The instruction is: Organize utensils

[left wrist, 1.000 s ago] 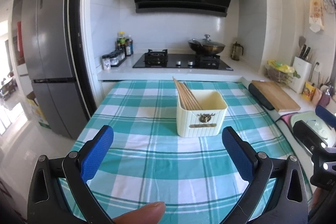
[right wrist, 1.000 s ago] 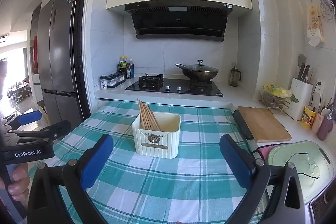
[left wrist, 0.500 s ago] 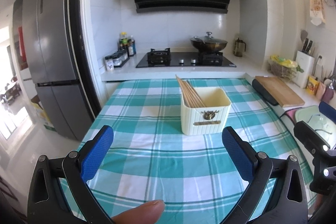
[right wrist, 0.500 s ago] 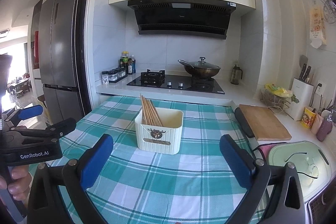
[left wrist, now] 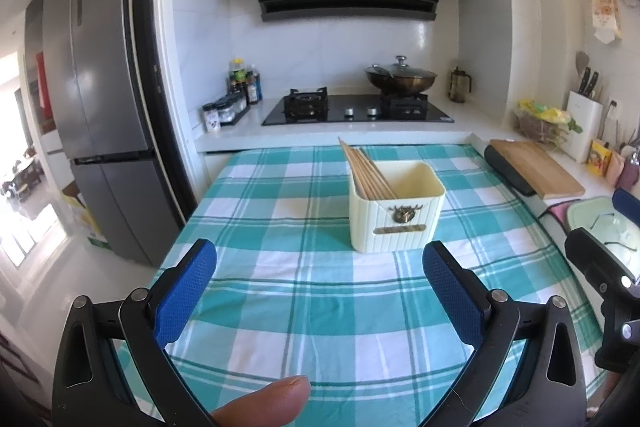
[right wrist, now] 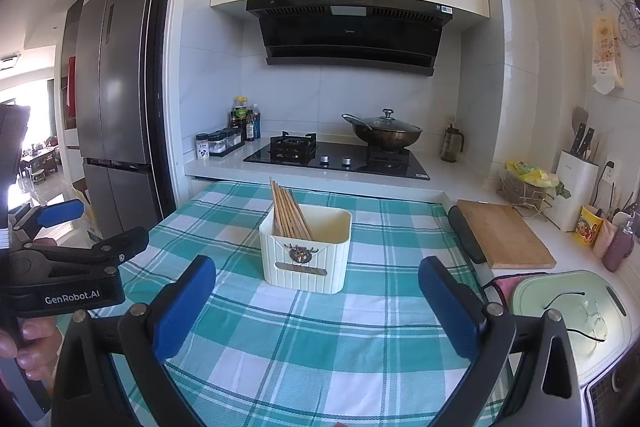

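Two grippers up, both mine, neither holding anything; biggest thing is the table (left wrist: pixel 280 307) under its teal check cloth, bare apart from one item; cream holder (left wrist: pixel 396 215) stands upright mid-table, ahead of both tools and well apart from them; chopsticks (left wrist: pixel 366 169) already sit in it, bunched and leaning toward its back-left corner; left gripper (left wrist: pixel 320 291) jaws spread wide, empty, hovering over cloth; right gripper (right wrist: pixel 316 303) likewise wide, empty; no loose utensils anywhere on the cloth in either view; my read: sorting looks finished or nearly so, nothing left to pick that I can see; a fingertip (left wrist: pixel 264 403) shows at bottom edge
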Tool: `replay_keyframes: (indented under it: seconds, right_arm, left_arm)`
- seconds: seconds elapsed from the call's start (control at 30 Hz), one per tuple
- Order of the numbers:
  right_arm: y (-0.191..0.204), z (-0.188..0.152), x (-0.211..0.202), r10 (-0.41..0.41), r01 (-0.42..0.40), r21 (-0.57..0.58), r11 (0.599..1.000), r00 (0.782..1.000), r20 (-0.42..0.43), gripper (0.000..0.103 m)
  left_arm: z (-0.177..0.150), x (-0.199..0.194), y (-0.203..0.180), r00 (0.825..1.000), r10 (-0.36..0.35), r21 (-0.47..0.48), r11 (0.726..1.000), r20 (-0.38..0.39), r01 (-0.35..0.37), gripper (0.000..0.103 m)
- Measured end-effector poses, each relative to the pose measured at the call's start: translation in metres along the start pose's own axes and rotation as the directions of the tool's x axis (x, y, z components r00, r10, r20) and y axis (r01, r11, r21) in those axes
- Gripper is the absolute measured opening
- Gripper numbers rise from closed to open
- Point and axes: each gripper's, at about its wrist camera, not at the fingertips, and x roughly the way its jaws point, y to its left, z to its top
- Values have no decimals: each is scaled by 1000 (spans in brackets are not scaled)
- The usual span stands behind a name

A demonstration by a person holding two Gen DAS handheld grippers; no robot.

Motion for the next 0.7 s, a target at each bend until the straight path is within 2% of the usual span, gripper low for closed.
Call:
replay_keyframes:
  seconds: [0.7]
  right_arm:
    - [2, 0, -1, 10, -10, -7, 1000, 1000, 1, 103]
  left_arm:
    - [-1, 3, 0, 1000, 0, 0, 1000, -4, 0, 103]
